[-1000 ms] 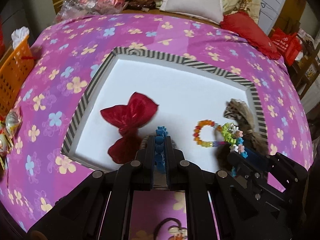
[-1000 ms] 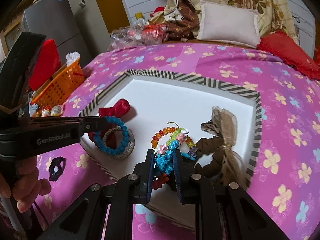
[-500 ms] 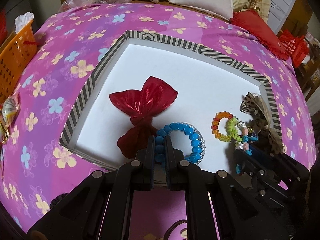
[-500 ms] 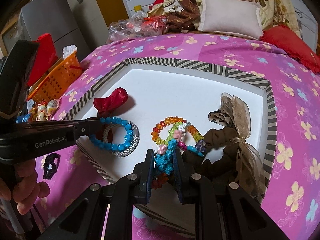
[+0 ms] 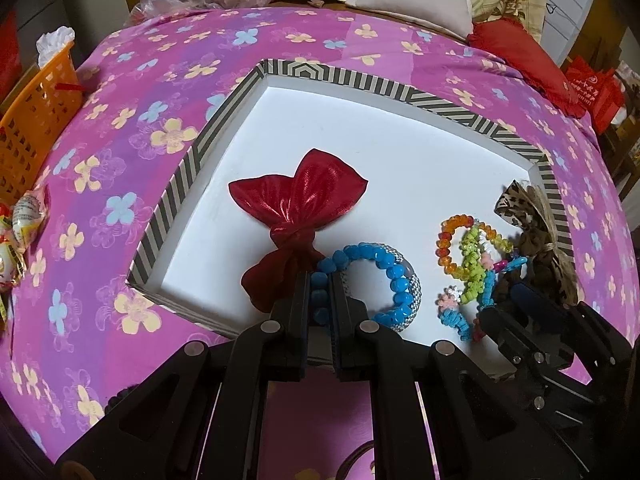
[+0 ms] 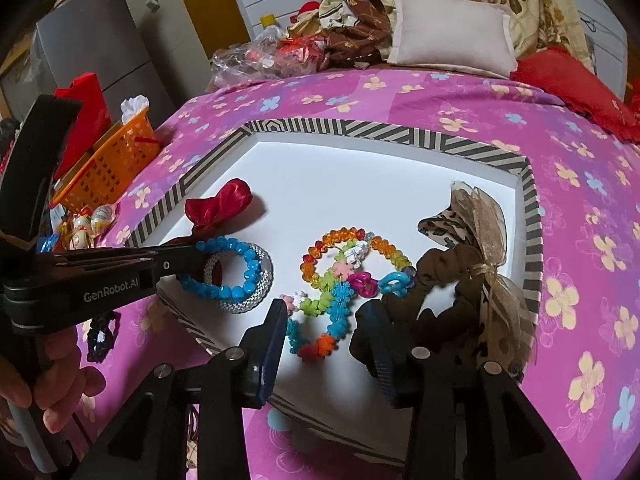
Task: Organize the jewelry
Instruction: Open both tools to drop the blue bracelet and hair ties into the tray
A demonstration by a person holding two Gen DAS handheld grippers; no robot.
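A white tray with a striped rim (image 5: 180,176) (image 6: 532,236) lies on the pink flowered bed. My left gripper (image 5: 320,292) (image 6: 188,258) is shut on a blue bead bracelet (image 5: 384,272) (image 6: 236,264) at the tray's near left, above a silver band (image 6: 256,292). My right gripper (image 6: 324,320) (image 5: 496,300) is open around a multicoloured flower-bead bracelet (image 6: 332,300) (image 5: 476,276) lying on the tray. An orange bead bracelet (image 6: 348,240) (image 5: 452,236) lies just beyond it. A red bow (image 5: 300,204) (image 6: 218,204) lies at the left, a brown scrunchie with a leopard bow (image 6: 460,264) (image 5: 536,232) at the right.
An orange basket (image 5: 36,124) (image 6: 108,164) stands off the bed's left side, with wrapped sweets (image 5: 24,216) near it. A black hair tie (image 6: 100,336) lies on the cover by the tray's near left. Pillows (image 6: 452,36) and bags lie at the far end.
My right gripper has opened and let the multicoloured bracelet down onto the tray. My left gripper has brought the blue bracelet lower and further over the tray.
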